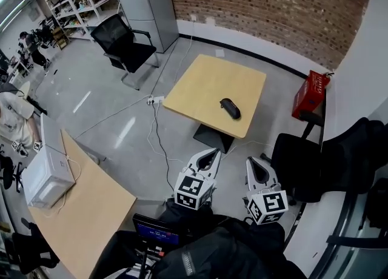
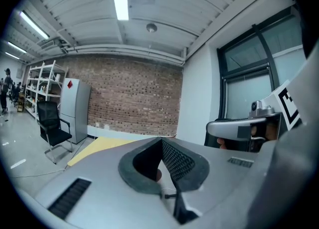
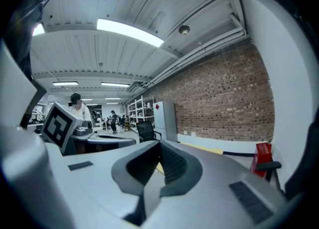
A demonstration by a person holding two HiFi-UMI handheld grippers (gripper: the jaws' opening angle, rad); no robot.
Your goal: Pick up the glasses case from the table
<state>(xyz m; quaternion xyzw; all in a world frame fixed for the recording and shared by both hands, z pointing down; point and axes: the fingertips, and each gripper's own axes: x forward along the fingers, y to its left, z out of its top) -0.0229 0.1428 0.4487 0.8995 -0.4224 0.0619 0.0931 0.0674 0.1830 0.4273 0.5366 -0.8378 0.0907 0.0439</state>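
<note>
Standing well back from the bench (image 1: 200,84), you are at the reach-in step, with nothing grasped yet. The glasses case (image 1: 230,108), a small dark oval, lies on the light wooden top near its right front edge, well apart from both claws. The left claw (image 1: 212,152) and right claw (image 1: 253,162) sit low in the head view, side by side over bare floor, pointing toward the bench. Each claw's own view shows its jaws pressed together at the tips with nothing between them. Next, I judge, you need to close the gap to the bench, spread one claw's jaws, and line them across the case's narrow width before closing.
</note>
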